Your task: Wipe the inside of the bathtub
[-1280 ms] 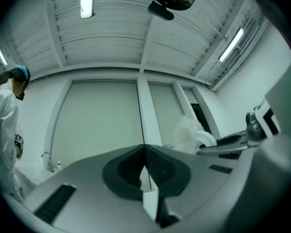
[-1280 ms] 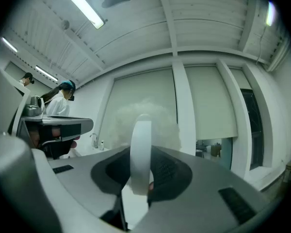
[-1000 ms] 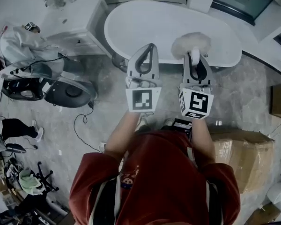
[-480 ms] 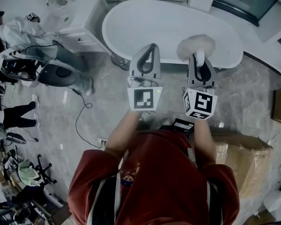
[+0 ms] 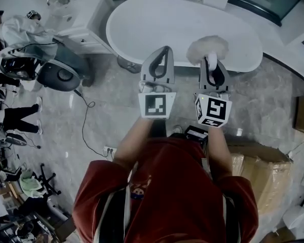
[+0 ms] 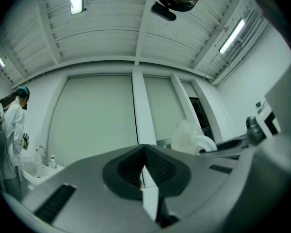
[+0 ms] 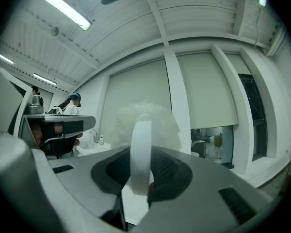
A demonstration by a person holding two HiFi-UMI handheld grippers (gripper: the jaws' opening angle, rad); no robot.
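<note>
The white oval bathtub (image 5: 182, 29) stands ahead of me at the top of the head view. My right gripper (image 5: 211, 59) is shut on the white loop handle (image 7: 140, 149) of a fluffy white duster (image 5: 206, 48), whose head hovers over the tub's near rim. My left gripper (image 5: 163, 49) is held beside it, just short of the rim, jaws shut with nothing between them. In the left gripper view the left gripper (image 6: 144, 147) points at a pale wall, with the duster (image 6: 186, 136) at its right.
A white vanity (image 5: 86, 19) with a sink and bottles stands left of the tub. A person in white (image 5: 25, 32) bends over black equipment (image 5: 58, 75) at far left; a cable (image 5: 86, 120) trails across the marble floor. A cardboard box (image 5: 263, 176) sits at right.
Both grippers keep their pose and hold. The view has shifted slightly, and the person and black equipment at the left have moved further toward the upper left.
</note>
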